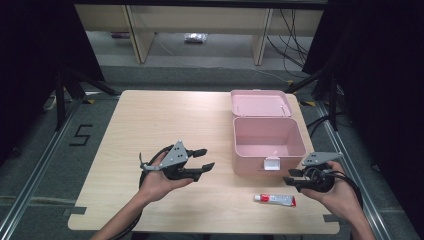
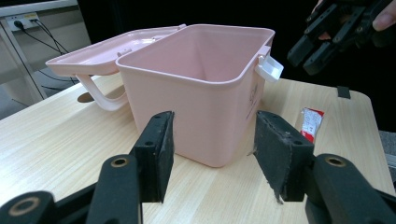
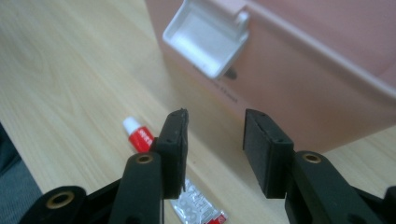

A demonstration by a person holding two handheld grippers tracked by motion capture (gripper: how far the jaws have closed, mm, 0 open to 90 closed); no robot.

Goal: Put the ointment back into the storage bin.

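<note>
Right hand-held gripper (image 1: 291,175) hovers with jaws apart and empty near the surface's near right corner. A small tube (image 1: 275,200) lies flat just beside it, toward the near edge, long axis along that edge, before the open pink box (image 1: 267,137). Left hand-held gripper (image 1: 205,160), also open, sits farther off.

Wooden table (image 1: 150,120), taped "5" (image 1: 81,135) beside

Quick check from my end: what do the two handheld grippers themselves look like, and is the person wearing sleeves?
Both are black two-jaw tools. The left gripper and right gripper each carry a grey three-cornered plate on top and trail a black cable. Flat, dark, rough-faced pads line the jaws, with brass-coloured rivets at the pivots. No sleeves cover the forearms in the high view.
</note>
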